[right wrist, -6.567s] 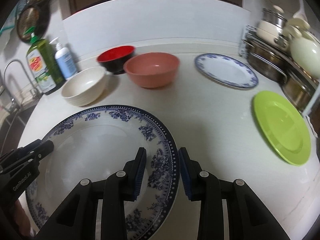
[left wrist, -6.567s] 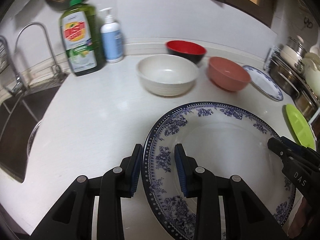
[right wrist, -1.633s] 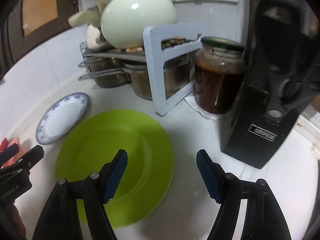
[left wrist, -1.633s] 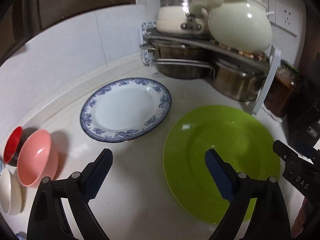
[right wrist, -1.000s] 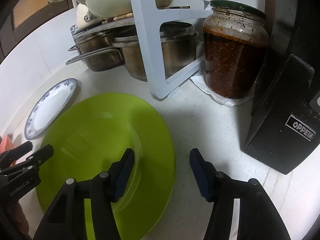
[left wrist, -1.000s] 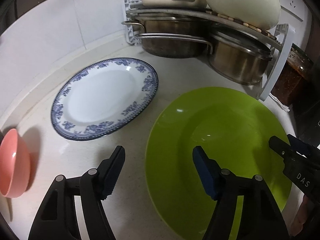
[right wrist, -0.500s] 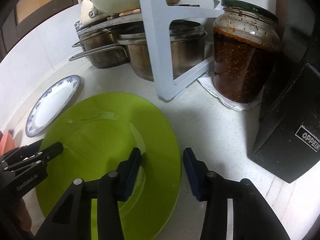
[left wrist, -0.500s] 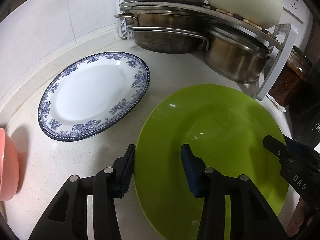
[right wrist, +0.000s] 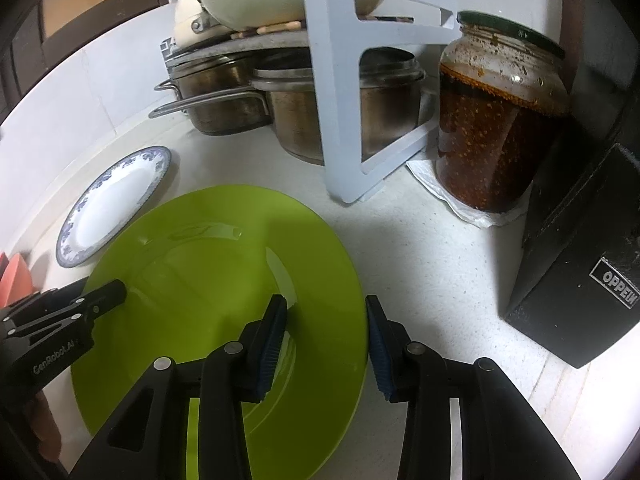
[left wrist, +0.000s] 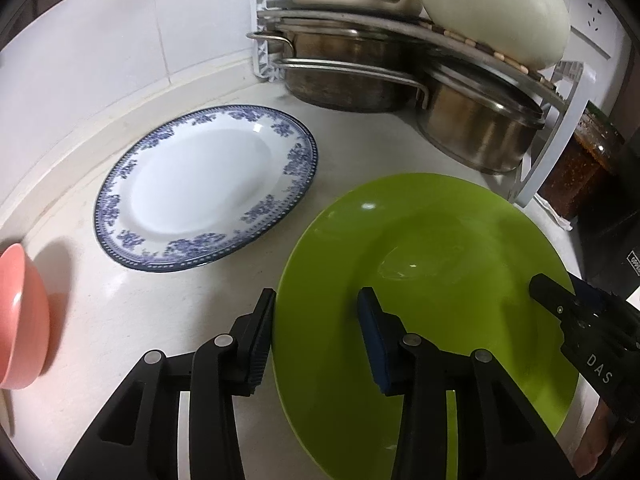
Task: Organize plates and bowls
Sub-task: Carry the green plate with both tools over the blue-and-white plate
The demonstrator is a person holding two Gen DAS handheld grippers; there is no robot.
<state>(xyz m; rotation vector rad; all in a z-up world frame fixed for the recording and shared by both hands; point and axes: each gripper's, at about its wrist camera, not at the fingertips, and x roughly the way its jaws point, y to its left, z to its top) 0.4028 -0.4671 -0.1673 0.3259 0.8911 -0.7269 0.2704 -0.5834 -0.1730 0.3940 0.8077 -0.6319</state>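
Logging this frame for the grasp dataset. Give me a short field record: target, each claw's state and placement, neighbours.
target: green plate, flat on the counter
left claw: open, straddling the plate's left rim, not closed on it
right claw: open, straddling the plate's right rim
contact: cannot tell whether the pads touch
neighbours: blue-patterned plate to the left, apart; pink bowl at far left edge; pot rack and jar behind

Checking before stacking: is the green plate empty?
Empty: the green plate shows only bare glossy surface, both grippers straddling its opposite rims.
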